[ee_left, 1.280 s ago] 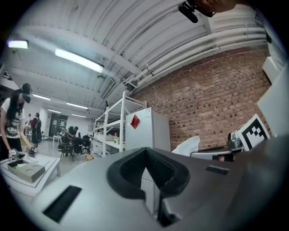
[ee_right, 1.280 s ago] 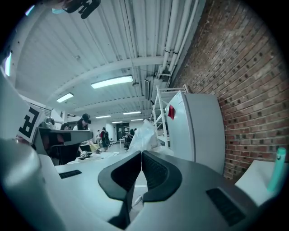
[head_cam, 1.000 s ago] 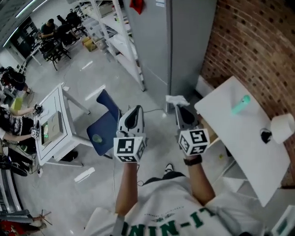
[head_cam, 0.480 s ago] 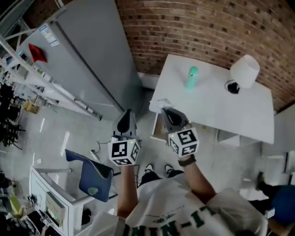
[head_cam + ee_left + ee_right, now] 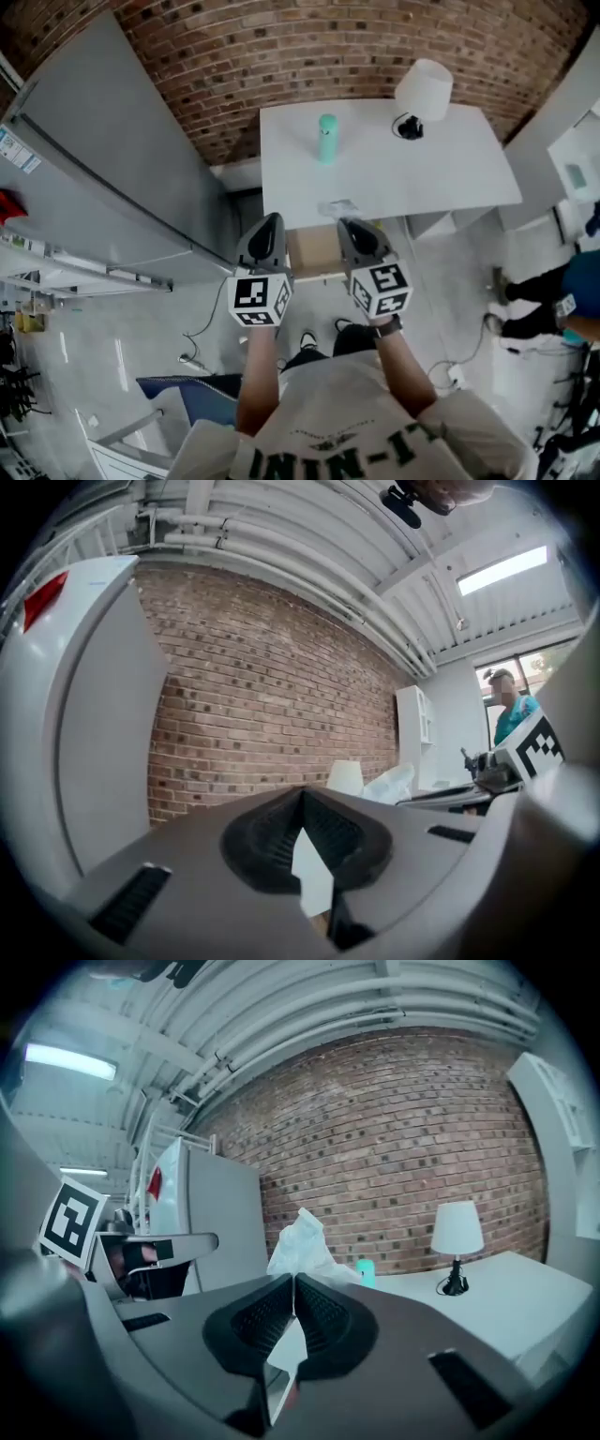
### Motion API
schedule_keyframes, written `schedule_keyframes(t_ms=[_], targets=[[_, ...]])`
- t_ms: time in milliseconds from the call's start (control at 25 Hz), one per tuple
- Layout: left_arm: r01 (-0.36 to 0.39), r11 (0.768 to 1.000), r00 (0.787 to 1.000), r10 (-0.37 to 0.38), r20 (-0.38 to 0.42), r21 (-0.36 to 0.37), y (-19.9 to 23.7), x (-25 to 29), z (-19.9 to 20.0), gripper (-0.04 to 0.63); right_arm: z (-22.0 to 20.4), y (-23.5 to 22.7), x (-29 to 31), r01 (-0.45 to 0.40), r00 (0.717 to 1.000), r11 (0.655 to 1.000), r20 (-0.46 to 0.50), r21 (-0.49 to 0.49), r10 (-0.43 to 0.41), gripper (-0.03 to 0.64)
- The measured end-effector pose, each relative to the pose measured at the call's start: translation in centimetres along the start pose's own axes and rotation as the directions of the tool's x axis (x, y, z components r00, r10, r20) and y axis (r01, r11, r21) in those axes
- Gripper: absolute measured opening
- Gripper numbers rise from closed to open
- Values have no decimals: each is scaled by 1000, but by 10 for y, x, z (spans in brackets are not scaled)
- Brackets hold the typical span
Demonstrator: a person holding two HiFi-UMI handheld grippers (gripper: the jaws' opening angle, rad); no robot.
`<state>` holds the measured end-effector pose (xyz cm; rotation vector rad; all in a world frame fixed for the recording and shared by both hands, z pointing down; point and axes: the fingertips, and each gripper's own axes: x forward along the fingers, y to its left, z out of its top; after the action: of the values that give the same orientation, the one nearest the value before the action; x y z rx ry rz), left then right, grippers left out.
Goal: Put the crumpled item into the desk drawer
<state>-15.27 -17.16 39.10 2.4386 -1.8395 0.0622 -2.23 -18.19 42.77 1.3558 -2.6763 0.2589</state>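
**Crumpled item clamped in the right jaws at the desk's front edge**

Little writing could be read from where I sat. The cube on each gripper carried black-and-white square markers. The tall grey metal cabinet (image 5: 112, 169) on the left bore small white stickers (image 5: 13, 150) with print too fine to make out, and a red tag (image 5: 7, 202) with no lettering I could see. The green lettering across the wearer's white T-shirt (image 5: 347, 441) was cut off at the frame edge, so I did not trust any reading of it.

The right gripper (image 5: 293, 1279) was clenched on the white crumpled item (image 5: 302, 1237). Its ribbed black pads met at the tips, and the item stuck out and up beyond them. In the head view the item (image 5: 339, 208) sat at the front edge of the white rectangular desk (image 5: 450, 178), just above the pulled-out desk drawer with a tan inside (image 5: 314, 251).

The left gripper (image 5: 302, 797) had its pads together at the tips with nothing between them. It was level with the right one, on the drawer's other side.

On the desk, well apart from the item, stood a teal cylindrical bottle (image 5: 326, 138) and a white-shaded lamp on a black base (image 5: 422, 91), both near the red brick wall (image 5: 281, 56).
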Motion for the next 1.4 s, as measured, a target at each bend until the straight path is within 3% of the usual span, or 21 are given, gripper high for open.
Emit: schedule_keyframes(t_ms=[160,400,960,1200,1400], targets=[[89,996,996,-90,-21,-28,-10,4,-23,-8,-15,-6,-19,82,997,997,-14,8,-82,8],[146,988,989,-147,-27,-54,-18,30,-45,-8,-45,-36,-13,132,989,991,-68,23,-130,8],[199,978,976,-203,-77,-62,-18,76,-137,-8,-175,-60,34,34,953,999,-300,25,-25,8],[215,975,971,-220,-96,-59,-24,74,-178,-8,-232,-53,48,-30,924,999,-382,20,35,8],[228,968,966,-238,-102,-103,-24,69,-211,-8,-275,-50,62,-63,897,998,-436,29,69,8]])
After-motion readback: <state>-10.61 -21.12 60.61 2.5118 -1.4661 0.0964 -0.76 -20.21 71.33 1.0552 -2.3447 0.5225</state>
